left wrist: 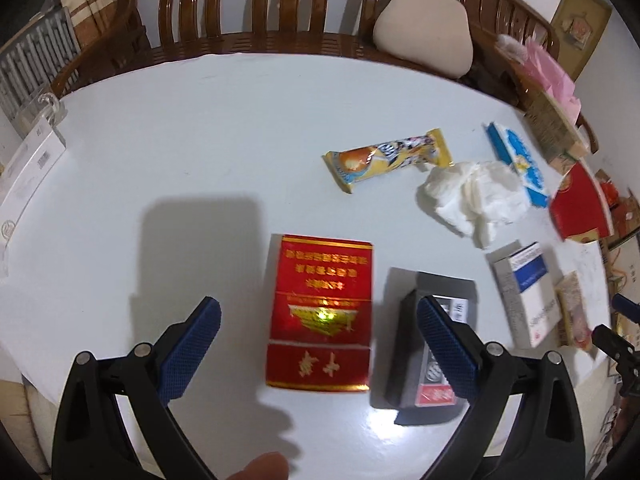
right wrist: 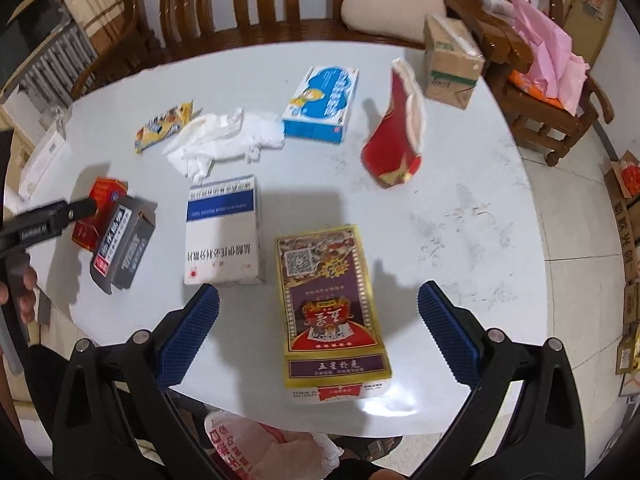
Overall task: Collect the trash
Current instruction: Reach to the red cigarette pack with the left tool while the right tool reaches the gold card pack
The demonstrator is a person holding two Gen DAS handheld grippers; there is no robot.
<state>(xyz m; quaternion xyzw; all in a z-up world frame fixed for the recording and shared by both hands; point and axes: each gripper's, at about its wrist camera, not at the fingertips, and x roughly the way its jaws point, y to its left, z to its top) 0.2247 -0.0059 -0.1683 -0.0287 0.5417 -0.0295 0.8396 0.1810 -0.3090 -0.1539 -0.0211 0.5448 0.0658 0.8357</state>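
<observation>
White round tabletop (left wrist: 160, 140) fills both views, wooden bench (left wrist: 240, 8) curving behind it; trash lies scattered across it. Left gripper (left wrist: 318, 320) hovers with jaws spread wide, holding nothing, the flattened red cigarette pack (left wrist: 320, 312) lying between its fingers; a grey carton (left wrist: 432, 360) sits just beside the right pad. Right gripper (right wrist: 318, 320) is spread too, empty, over the purple-and-gold card box (right wrist: 332, 312) near the table's front edge; white-and-blue medicine box (right wrist: 224, 236) lies just left of it. Further out: crumpled white tissue (right wrist: 224, 140) touching the yellow snack wrapper (right wrist: 164, 128), blue tissue box (right wrist: 320, 104), torn red paper piece (right wrist: 394, 136), cardboard carton (right wrist: 452, 68) at the far rim; plastic bag (right wrist: 264, 448) below the table edge.
</observation>
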